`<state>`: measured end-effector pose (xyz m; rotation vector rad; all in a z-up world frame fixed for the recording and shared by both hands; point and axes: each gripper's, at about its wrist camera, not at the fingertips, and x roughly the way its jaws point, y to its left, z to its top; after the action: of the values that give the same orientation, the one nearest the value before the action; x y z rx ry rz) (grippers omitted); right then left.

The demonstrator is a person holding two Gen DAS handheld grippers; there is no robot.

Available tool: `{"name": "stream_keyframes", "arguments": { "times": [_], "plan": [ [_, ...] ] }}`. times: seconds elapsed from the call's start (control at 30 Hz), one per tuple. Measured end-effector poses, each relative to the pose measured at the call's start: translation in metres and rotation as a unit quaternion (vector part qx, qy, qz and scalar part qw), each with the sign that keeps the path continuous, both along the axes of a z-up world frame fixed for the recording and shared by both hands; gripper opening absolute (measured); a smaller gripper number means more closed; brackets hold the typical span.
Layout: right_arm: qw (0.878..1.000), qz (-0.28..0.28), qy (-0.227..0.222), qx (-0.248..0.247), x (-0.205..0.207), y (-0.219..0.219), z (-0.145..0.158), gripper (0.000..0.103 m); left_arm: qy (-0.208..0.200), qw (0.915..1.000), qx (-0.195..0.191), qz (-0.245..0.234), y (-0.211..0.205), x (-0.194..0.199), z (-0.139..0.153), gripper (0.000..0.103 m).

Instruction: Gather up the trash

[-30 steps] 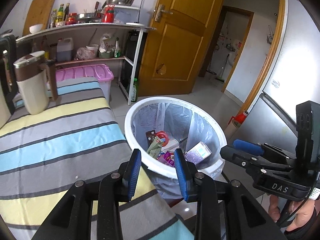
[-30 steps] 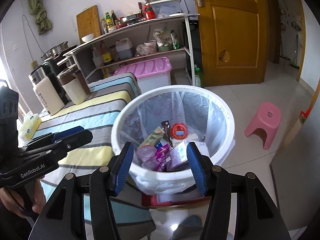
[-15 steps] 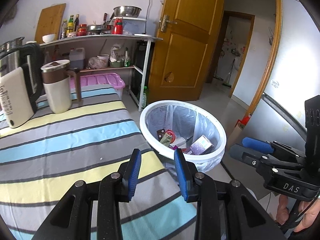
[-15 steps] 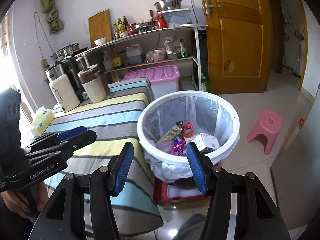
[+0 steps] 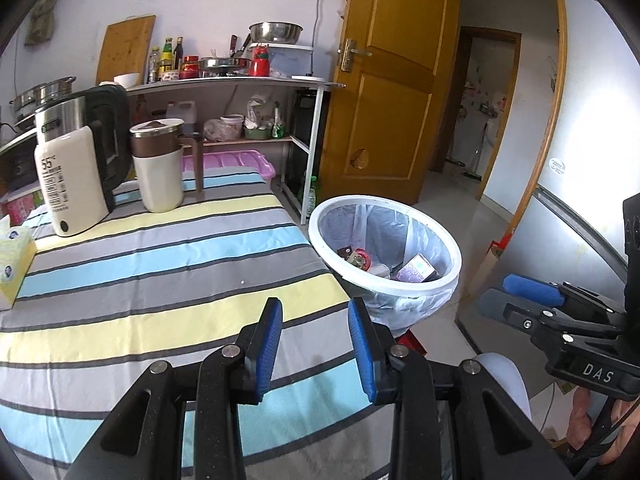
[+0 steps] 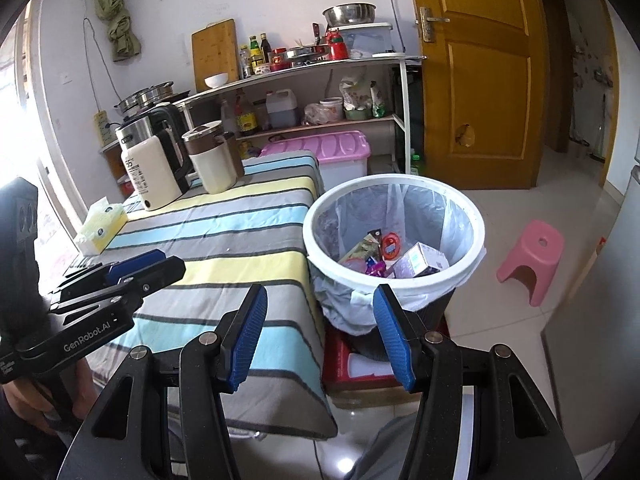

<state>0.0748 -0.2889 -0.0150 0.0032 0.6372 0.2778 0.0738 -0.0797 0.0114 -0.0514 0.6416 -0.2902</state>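
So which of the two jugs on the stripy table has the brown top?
The shorter cream jug with the brown band and handle. The taller kettle beside it has a steel top and black handle.

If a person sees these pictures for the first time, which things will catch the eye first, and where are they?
The white trash bin lined with a clear bag stands at the right edge of the striped tablecloth; wrappers and a small purple box lie inside it. Both the left gripper and the right gripper are open and empty in the foreground. At the table's far end stand an electric kettle and a cream jug.
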Motion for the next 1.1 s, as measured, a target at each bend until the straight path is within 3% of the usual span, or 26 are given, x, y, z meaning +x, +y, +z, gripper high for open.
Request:
{"name": "stream_keyframes", "arguments": {
  "times": [1.1],
  "plan": [
    [1.000,0.003,-0.008,-0.004,-0.010,0.001,0.003,0.056,-0.003,0.9999,0.007,0.014,0.002,-0.013,-0.001,0.034]
  ]
}}
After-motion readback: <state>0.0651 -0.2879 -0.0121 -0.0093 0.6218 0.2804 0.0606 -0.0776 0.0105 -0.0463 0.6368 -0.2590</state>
